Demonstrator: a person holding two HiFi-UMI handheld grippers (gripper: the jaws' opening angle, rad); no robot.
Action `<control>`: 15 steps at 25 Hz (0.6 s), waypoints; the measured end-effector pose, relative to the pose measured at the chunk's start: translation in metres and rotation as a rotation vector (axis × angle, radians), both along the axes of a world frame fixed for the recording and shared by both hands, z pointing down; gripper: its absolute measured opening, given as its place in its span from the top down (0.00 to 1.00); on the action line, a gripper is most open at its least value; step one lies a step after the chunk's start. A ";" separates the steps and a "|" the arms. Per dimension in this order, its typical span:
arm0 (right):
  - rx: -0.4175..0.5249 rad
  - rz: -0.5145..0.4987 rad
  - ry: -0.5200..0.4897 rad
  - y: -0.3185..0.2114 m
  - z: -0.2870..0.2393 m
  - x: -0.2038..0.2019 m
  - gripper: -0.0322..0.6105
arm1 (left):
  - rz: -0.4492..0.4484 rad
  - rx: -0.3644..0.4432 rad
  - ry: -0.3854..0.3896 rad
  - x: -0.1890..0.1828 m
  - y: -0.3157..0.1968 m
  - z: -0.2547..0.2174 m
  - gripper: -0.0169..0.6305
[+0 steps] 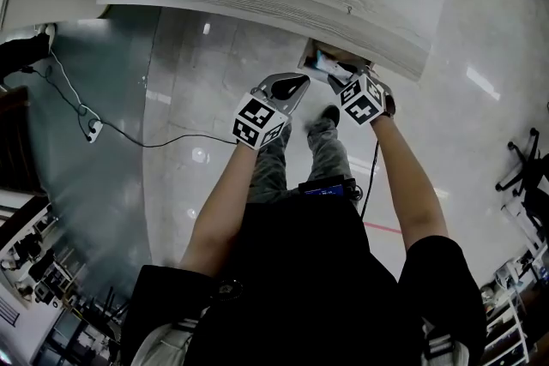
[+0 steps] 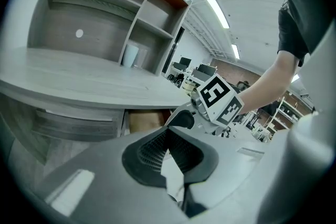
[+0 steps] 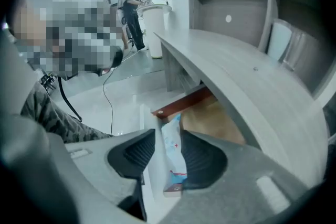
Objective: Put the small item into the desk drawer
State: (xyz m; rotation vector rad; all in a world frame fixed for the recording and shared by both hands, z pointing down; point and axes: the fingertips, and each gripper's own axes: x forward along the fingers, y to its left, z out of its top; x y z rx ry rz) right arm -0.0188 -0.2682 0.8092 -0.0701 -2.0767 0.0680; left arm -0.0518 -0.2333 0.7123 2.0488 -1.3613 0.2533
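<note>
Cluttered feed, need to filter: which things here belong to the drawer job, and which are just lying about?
Job: small packet, in the open desk drawer; right gripper, jaws open either side of it; left gripper, shut, empty.
Lying about: shelf unit, floor cable, power strip, office chair.

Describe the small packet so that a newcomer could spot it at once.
Find the long grey desk, then the open drawer under its edge. Beside the drawer's white front lies a flat packet, pale blue-and-white with red marks, unlike the brown wood around it.
</note>
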 end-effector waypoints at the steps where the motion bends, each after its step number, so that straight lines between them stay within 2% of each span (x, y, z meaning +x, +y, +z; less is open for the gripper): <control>1: 0.002 0.008 -0.007 0.001 -0.004 0.001 0.71 | 0.004 0.003 -0.002 0.000 0.000 -0.002 0.97; 6: 0.035 0.066 -0.051 -0.005 -0.038 0.007 0.80 | 0.030 0.023 -0.013 0.001 -0.003 -0.021 0.97; 12: 0.044 0.218 -0.129 -0.016 -0.087 0.021 0.88 | 0.054 0.048 -0.011 0.009 -0.004 -0.051 0.97; 15: 0.073 0.254 -0.165 -0.019 -0.108 0.028 0.90 | 0.072 0.060 -0.013 0.015 -0.006 -0.061 0.97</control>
